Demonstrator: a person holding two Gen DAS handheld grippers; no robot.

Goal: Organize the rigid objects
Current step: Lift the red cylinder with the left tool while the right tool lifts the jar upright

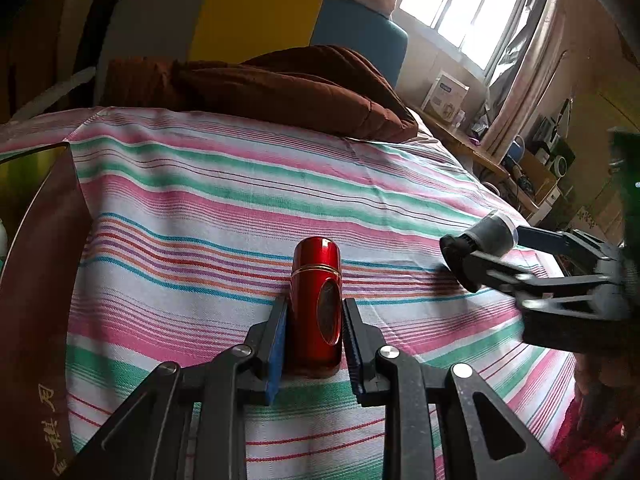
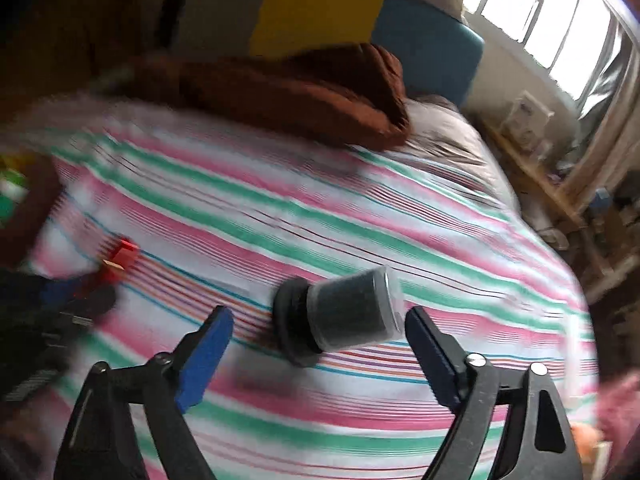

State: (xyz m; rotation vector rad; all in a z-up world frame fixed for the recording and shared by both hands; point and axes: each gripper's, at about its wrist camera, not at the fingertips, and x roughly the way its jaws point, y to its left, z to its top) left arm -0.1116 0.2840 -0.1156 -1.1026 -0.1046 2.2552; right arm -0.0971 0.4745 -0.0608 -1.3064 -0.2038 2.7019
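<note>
The left claw (image 1: pixel 314 336) is clamped on a shiny red bottle (image 1: pixel 317 304), and its blue pads (image 1: pixel 278 344) press on both sides of the bottle's lower part. The bottle stands up on the striped bed sheet (image 1: pixel 224 208), near the front edge of the bed. From the red bottle, the right claw (image 2: pixel 320 338) is at about three o'clock in the left wrist view. It is spread wide, and its blue pads (image 2: pixel 208 344) are not pressing on anything. A small clear jar with a black lid (image 2: pixel 340 316) lies tipped on its side on the sheet, right between those open pads. The pads look close to the jar, but the picture is smeared, so I cannot tell if one of them brushes it. At about nine o'clock from the red bottle, at the left edge of the bed, is a dark red box (image 1: pixel 36 264) with something green and yellow inside. I think this may be where the things go, but that is only a guess. At about twelve o'clock, far back on the bed, lies a folded brown blanket (image 1: pixel 280 88). So the tidy-up looks not far along. One bottle is in a grip but not put away. The jar is not picked up yet. Both still need a home.
</note>
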